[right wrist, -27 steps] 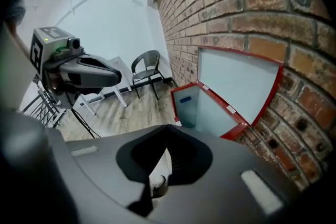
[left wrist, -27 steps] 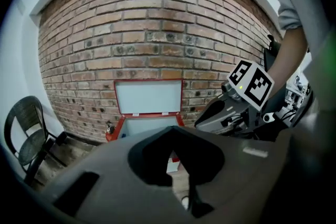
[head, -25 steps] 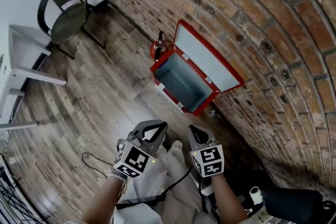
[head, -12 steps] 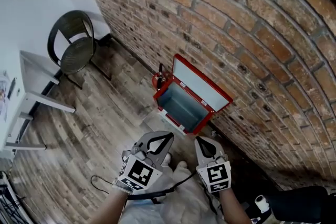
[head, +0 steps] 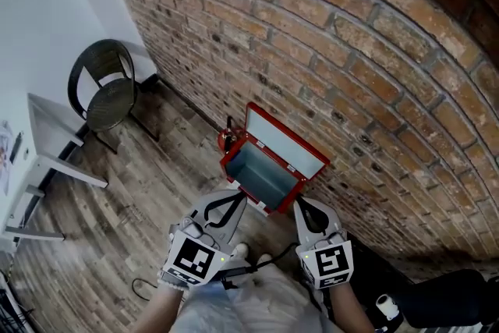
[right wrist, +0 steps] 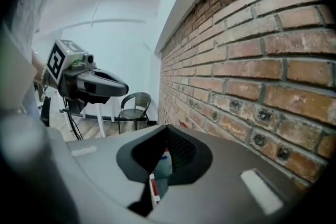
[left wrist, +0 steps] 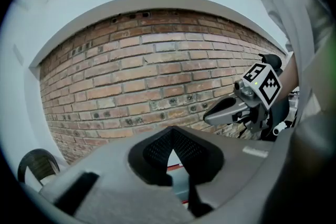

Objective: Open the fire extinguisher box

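Observation:
The red fire extinguisher box (head: 263, 171) stands on the wood floor against the brick wall, its lid (head: 285, 141) swung up and leaning on the bricks, the grey inside bare. A red extinguisher (head: 226, 139) stands just left of it. My left gripper (head: 237, 200) and right gripper (head: 301, 205) hover side by side above and short of the box, apart from it, both shut and holding nothing. In the left gripper view the left gripper (left wrist: 170, 130) shows closed tips, with a strip of the box (left wrist: 176, 167) behind them. In the right gripper view the right gripper (right wrist: 167, 128) frames the box (right wrist: 160, 166).
A black chair (head: 105, 93) and a white table (head: 48, 146) stand at the left by the white wall. A cable (head: 143, 288) lies on the floor near my feet. A dark bag-like object (head: 446, 302) sits at the lower right by the brick wall (head: 366, 51).
Both grippers and the head camera have risen away from the floor; the box now looks smaller and farther below. Both grippers stay shut and the lid stays up.

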A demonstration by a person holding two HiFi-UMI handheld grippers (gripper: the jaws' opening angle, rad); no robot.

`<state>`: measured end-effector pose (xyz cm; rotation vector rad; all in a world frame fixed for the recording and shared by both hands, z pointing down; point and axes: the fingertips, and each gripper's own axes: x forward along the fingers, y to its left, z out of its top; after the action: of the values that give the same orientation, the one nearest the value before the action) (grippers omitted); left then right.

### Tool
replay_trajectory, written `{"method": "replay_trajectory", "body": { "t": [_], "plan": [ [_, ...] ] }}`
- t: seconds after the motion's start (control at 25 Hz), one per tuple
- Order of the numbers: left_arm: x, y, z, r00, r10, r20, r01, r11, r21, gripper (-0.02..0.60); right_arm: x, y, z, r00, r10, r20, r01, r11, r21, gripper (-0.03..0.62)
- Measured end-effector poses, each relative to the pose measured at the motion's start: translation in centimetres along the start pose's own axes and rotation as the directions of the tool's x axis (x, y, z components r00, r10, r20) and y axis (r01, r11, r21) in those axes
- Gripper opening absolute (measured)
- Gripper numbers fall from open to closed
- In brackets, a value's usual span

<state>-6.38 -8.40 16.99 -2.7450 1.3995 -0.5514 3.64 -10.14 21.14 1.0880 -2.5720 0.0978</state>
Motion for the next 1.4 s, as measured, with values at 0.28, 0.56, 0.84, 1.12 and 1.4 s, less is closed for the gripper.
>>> {"method": "replay_trajectory", "body": {
  "t": [0.28,0.56,0.84,1.12,1.4],
  "plan": [
    [-1.4,0.5,3.5,0.998,0.019,0.058,-0.022,0.999,0.047,0.002,-1.7,-0.6,3.1,0.998,-0.026,0.063,0.027,1.0,-0.016,0.009],
    [-2.8,0.3,4.4,0.997,0.041,0.059,-0.044,0.998,0.047,0.002,-2.8,-0.8,5.3,0.994,-0.034,0.101,0.038,0.998,-0.04,0.009],
    [-3.2,0.7,4.9,0.994,0.062,0.085,-0.065,0.997,0.036,0.002,-3.1,-0.5,6.1,0.993,-0.027,0.116,0.035,0.997,-0.068,0.009],
    [-3.1,0.6,4.8,0.995,0.061,0.079,-0.064,0.997,0.043,0.002,-3.0,0.0,6.5,0.992,-0.023,0.121,0.034,0.995,-0.089,0.009],
    [-2.9,0.8,4.4,0.995,0.067,0.078,-0.07,0.997,0.038,0.002,-3.0,0.3,6.1,0.993,-0.02,0.12,0.032,0.995,-0.096,0.009]
  ]
}}
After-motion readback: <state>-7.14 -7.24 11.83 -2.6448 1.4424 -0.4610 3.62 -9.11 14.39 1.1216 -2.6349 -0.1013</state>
